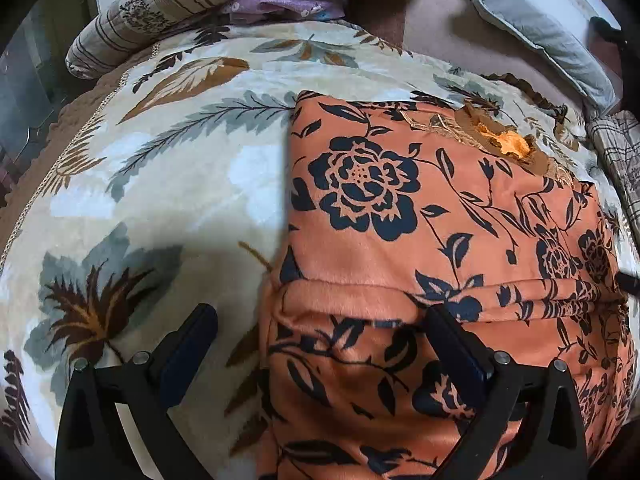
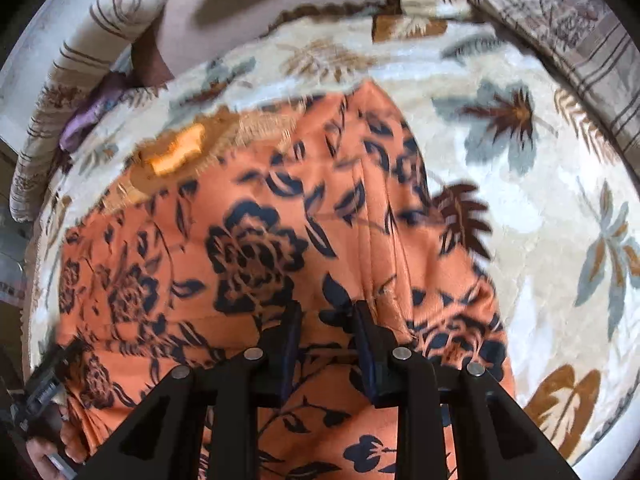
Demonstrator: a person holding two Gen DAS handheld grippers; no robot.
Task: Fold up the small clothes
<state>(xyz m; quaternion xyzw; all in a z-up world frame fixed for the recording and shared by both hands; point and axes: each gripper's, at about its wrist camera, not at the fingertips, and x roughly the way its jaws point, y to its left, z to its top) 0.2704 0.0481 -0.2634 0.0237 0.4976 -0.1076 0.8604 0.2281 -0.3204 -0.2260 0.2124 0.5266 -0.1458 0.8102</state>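
blanket (image 1: 168, 184), cream with leaf print, spreads beneath everything. my left claw (image 1: 320, 336) stands wide apart, one finger over the blanket, the other over the orange floral garment (image 1: 400, 220), which lies folded on the blanket's right part. my right claw (image 2: 326, 320) hangs over the garment, jaws narrowly parted; whether they pinch cloth, i cannot tell.
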